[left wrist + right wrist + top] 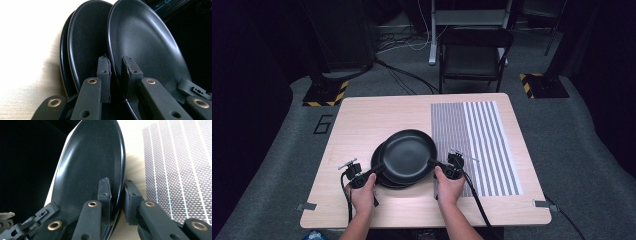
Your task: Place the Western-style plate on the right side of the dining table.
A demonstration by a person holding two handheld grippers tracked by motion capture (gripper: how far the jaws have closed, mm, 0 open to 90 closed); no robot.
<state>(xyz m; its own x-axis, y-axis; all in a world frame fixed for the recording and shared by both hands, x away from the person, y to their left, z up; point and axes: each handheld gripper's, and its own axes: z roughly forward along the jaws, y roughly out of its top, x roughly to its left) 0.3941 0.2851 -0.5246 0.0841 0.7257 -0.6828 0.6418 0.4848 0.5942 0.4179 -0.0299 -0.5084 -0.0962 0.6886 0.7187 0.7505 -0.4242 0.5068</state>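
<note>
A black plate (408,152) is raised slightly and tilted above the wooden table (362,120), held at both sides. My left gripper (377,172) is shut on its left rim, with the pads either side of the edge in the left gripper view, where the gripper (115,60) pinches the plate (145,42). My right gripper (433,163) is shut on the opposite rim; in the right gripper view the gripper (116,182) clamps the plate (92,160). Beneath it lie more black plates (384,181), stacked on the table (82,42).
A grey-and-white striped mat (477,145) covers the table's right half, close beside the plate (180,165). A black folding chair (474,55) stands behind the table. Stand bases with yellow-black tape (326,94) sit on the carpet at both far corners.
</note>
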